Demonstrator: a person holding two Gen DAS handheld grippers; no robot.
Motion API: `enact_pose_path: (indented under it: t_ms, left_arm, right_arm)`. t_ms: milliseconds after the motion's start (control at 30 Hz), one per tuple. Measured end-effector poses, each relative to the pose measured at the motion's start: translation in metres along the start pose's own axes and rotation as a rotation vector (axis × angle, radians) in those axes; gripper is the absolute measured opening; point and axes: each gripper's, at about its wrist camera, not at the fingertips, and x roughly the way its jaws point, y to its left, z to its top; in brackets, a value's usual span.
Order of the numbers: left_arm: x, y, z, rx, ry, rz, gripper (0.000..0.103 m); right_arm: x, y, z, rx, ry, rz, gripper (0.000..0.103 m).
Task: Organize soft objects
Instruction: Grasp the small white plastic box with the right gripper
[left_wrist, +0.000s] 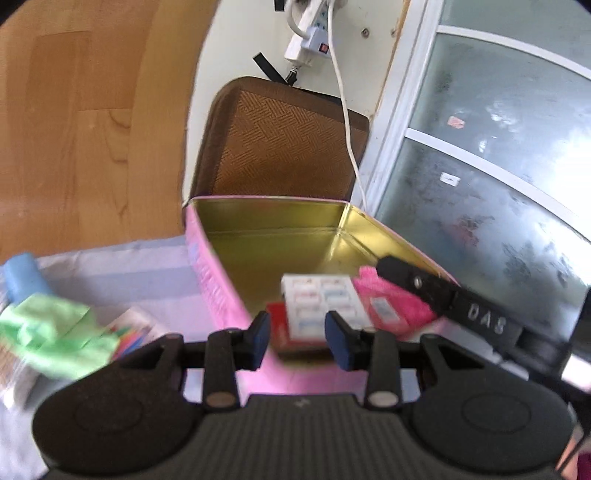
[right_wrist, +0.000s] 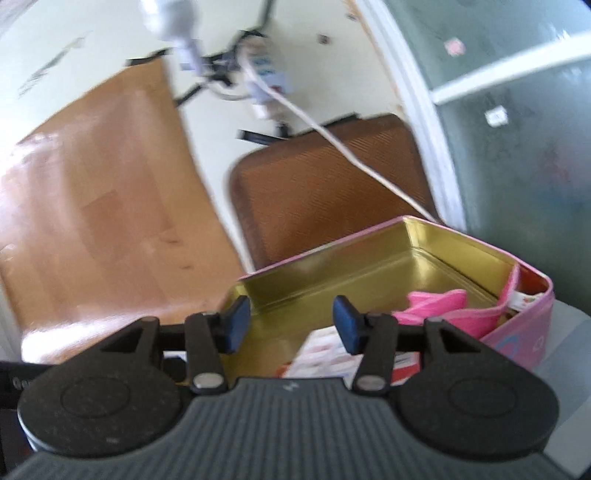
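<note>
Both grippers, left gripper (left_wrist: 297, 339) and right gripper (right_wrist: 291, 325), hover released over the tin (left_wrist: 258, 240). Pink cloth (left_wrist: 391, 299) lies inside; green cloth (left_wrist: 55, 328), at nine o'clock, should be pinched mid-fold.

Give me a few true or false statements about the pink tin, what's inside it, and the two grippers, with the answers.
1. The pink tin has its lid on. False: it is open, its gold inside showing.
2. A pink cloth lies inside the tin. True.
3. The left gripper is shut on the green cloth. False: its fingers are apart and hold nothing; the green cloth lies outside the tin, to the left.
4. A white box with small labels sits in the tin beside the pink cloth. True.
5. The right gripper has its fingers apart with nothing between them. True.
6. The tin stands on a bare wooden floor. False: it rests on a pale cloth-covered surface.
</note>
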Motion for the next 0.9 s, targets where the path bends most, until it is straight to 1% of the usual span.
enact_pose_path:
  t_ms: [100,200,267,333,400,433,500,567,633,667,700,733,767,833,900]
  left_arm:
    - [-0.03,0.021,-0.024,-0.012,0.006,0.021,0.036]
    - [-0.061,0.061,-0.049,-0.07,0.016,0.075,0.036]
    - [-0.081,0.097,-0.063,-0.128,0.018,0.143,0.036]
    - [-0.1,0.133,-0.072,-0.195,0.014,0.221,0.036]
    - [-0.12,0.17,-0.081,-0.262,-0.01,0.313,0.036]
    - [-0.129,0.187,-0.084,-0.299,-0.022,0.344,0.036]
    - [-0.144,0.217,-0.09,-0.381,-0.048,0.361,0.036]
    - [-0.156,0.244,-0.095,-0.474,-0.087,0.35,0.036]
    - [-0.164,0.264,-0.102,-0.533,-0.126,0.373,0.036]
    - [-0.166,0.269,-0.107,-0.543,-0.14,0.394,0.036]
    - [-0.167,0.273,-0.112,-0.547,-0.155,0.417,0.034]
    - [-0.17,0.276,-0.117,-0.547,-0.183,0.414,0.032]
    - [-0.174,0.278,-0.119,-0.573,-0.204,0.39,0.033]
    - [-0.186,0.281,-0.123,-0.584,-0.273,0.421,0.035]
    - [-0.191,0.283,-0.126,-0.594,-0.309,0.414,0.036]
  right_arm:
    - [-0.011,0.031,-0.008,-0.056,0.016,0.103,0.054]
    - [-0.012,0.069,-0.021,-0.145,0.073,0.196,0.053]
    - [-0.005,0.093,-0.031,-0.19,0.134,0.254,0.053]
    - [0.006,0.117,-0.043,-0.219,0.217,0.311,0.052]
    - [0.019,0.141,-0.055,-0.241,0.293,0.365,0.052]
    - [0.024,0.154,-0.059,-0.251,0.32,0.386,0.052]
    - [0.034,0.18,-0.068,-0.285,0.362,0.431,0.052]
    - [0.048,0.208,-0.073,-0.323,0.388,0.447,0.052]
    - [0.061,0.236,-0.077,-0.389,0.403,0.45,0.052]
    - [0.067,0.25,-0.081,-0.429,0.406,0.446,0.052]
    - [0.072,0.262,-0.085,-0.463,0.408,0.446,0.052]
    - [0.079,0.274,-0.09,-0.495,0.413,0.449,0.052]
    - [0.085,0.283,-0.094,-0.521,0.418,0.45,0.052]
    - [0.099,0.299,-0.103,-0.57,0.429,0.444,0.053]
    - [0.116,0.312,-0.113,-0.612,0.449,0.419,0.054]
